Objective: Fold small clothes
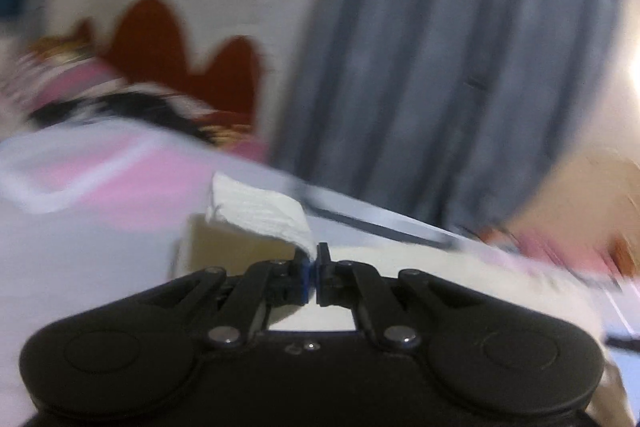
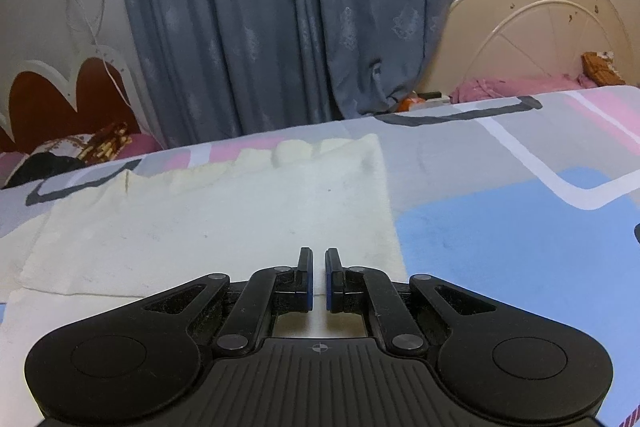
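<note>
Cloth corner [image 1: 260, 211] (left-wrist only) in L gripper [image 1: 314, 267]

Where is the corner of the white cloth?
In the left wrist view, the white cloth corner is pinched in the left gripper, lifted above the patterned bedsheet, before the grey curtain.

ahead: cream cloth [image 2: 224, 211] on bedspread [image 2: 500, 227] | right: bare | beyond: curtain [image 2: 280, 27]
</note>
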Tool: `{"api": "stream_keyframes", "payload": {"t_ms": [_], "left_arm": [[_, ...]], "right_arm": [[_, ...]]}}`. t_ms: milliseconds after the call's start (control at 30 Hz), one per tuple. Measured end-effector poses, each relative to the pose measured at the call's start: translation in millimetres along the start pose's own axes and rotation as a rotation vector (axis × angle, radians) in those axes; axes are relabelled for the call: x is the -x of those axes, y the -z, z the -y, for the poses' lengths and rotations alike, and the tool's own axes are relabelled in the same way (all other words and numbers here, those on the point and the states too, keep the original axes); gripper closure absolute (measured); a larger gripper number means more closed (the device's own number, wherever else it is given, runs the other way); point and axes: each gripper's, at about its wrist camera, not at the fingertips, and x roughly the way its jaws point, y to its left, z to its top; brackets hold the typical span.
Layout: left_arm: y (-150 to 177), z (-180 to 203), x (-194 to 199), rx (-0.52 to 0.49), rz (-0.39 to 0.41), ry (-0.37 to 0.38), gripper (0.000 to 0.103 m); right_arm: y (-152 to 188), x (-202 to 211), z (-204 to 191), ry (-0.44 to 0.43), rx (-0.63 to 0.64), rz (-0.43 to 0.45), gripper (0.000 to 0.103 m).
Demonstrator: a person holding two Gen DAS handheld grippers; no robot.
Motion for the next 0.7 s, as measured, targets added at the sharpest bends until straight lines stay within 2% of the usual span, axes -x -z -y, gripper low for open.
{"api": "stream_keyframes", "payload": {"t_ms": [67, 167, 367, 400, 433, 467, 500, 533, 567, 600, 633, 667, 700], "left_arm": [[4, 48, -16, -0.060, -0.036, 0.070, 0.101], [18, 109, -37, -0.141, -0.091, 0.133, 0.101], [57, 195, -80, -0.269, -0.235, 0.191, 0.101], [65, 205, -86, -0.290, -0.277, 0.204, 0.097], [74, 212, -93, -0.305, -0.308, 0.218, 0.075], [83, 217, -89, -0.318, -0.304, 0.242, 0.060], [87, 220, -84, -0.334, -0.284, 0.263, 0.027], [91, 225, -77, -0.360, -0.255, 0.271, 0.009], [93, 227, -68, -0.377, -0.219, 0.271, 0.013], [93, 225, -59, -0.375, -0.193, 0.281, 0.018], [90, 219, -54, -0.357, -0.187, 0.288, 0.018], [88, 209, -47, -0.325, -0.175, 0.275, 0.018], [87, 200, -39, -0.301, -0.159, 0.254, 0.019]], "right_arm": [[-2, 3, 0, -0.012, -0.003, 0.004, 0.100], [-3, 6, 4, -0.025, -0.017, 0.005, 0.100], [-3, 9, 19, -0.041, -0.056, -0.018, 0.100], [-2, 11, 21, -0.040, -0.055, -0.018, 0.100], [-2, 14, 23, -0.044, -0.052, -0.015, 0.100], [-3, 16, 25, -0.056, -0.053, -0.014, 0.100], [-3, 17, 27, -0.067, -0.056, -0.013, 0.100], [-3, 18, 29, -0.065, -0.058, -0.012, 0.100], [-3, 19, 30, -0.063, -0.059, -0.010, 0.099], [-3, 20, 32, -0.067, -0.062, -0.009, 0.093], [-4, 21, 33, -0.080, -0.065, -0.002, 0.068], [-4, 23, 32, -0.098, -0.066, 0.012, 0.049], [-4, 25, 30, -0.125, -0.060, 0.024, 0.048]]}}
